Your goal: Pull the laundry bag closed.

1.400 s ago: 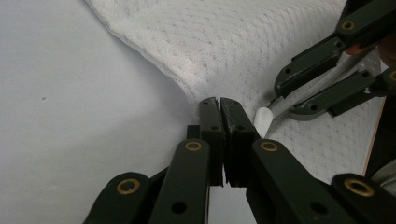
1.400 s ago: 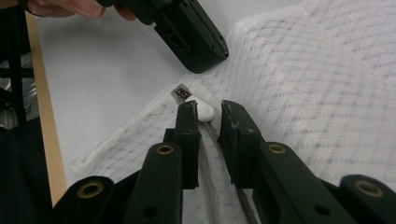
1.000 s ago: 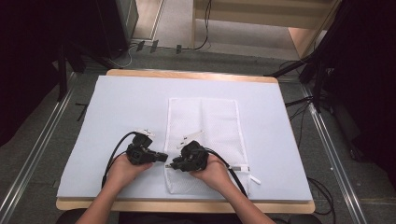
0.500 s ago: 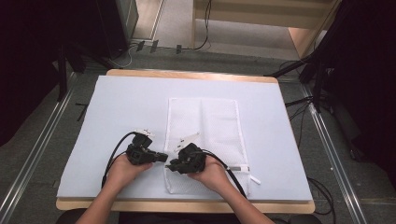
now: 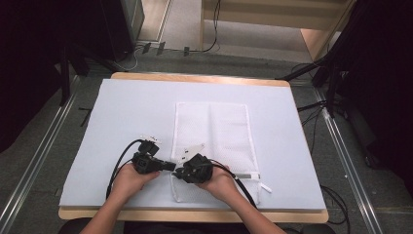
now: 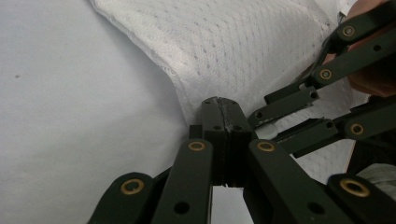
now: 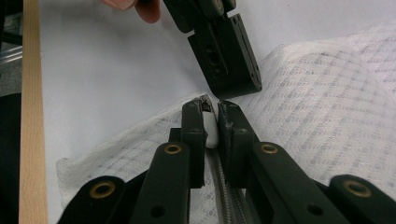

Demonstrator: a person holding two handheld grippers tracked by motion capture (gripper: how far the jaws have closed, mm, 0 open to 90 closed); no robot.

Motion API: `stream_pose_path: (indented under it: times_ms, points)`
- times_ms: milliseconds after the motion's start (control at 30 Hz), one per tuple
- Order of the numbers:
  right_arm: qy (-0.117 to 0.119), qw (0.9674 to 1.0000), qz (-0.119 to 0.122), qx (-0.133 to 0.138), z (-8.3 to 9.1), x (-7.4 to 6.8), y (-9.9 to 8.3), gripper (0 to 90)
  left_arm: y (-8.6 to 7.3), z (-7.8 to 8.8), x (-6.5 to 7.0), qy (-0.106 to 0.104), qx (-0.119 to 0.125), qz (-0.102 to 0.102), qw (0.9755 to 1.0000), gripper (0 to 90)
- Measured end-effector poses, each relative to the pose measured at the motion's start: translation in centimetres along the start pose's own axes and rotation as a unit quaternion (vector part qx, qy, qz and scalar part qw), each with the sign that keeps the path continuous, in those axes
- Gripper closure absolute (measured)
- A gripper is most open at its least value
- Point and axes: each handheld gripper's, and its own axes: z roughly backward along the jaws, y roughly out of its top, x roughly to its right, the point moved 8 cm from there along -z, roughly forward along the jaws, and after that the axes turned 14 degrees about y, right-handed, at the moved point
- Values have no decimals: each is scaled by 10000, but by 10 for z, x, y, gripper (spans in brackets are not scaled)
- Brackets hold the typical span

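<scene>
A white mesh zip bag (image 5: 219,131) lies flat on the pale mat, its near left corner between my two grippers. The left gripper (image 5: 171,166) is shut on the bag's left edge (image 6: 196,79), with the mesh pinched between its pads. From the right, my right gripper (image 5: 178,172) meets it almost tip to tip. Its jaws have just been closing and now press on the white zipper pull (image 7: 211,129) at the end of the zipper (image 7: 225,186). The left gripper's fingers (image 7: 229,51) sit just beyond the pull in the right gripper view.
A pale blue mat (image 5: 126,112) covers the wooden table (image 5: 195,215), whose near edge runs just behind both hands. A small white tab (image 5: 265,186) sticks out at the bag's near right corner. Cables and metal rails lie on the floor around the table.
</scene>
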Motion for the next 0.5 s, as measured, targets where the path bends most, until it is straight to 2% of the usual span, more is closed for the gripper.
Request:
stream_pose_path:
  times_ms: [133,167,500]
  points:
    - [67,10000,-16,-13,1,1,-1,832,-1,1,2,215,15,-248,9995,900]
    - [106,9999,-50,-21,2,1,-1,832,-1,0,3,257,35,-252,9993,900]
    - [216,9997,-111,10,6,3,-5,839,-2,0,3,292,51,-372,9989,900]
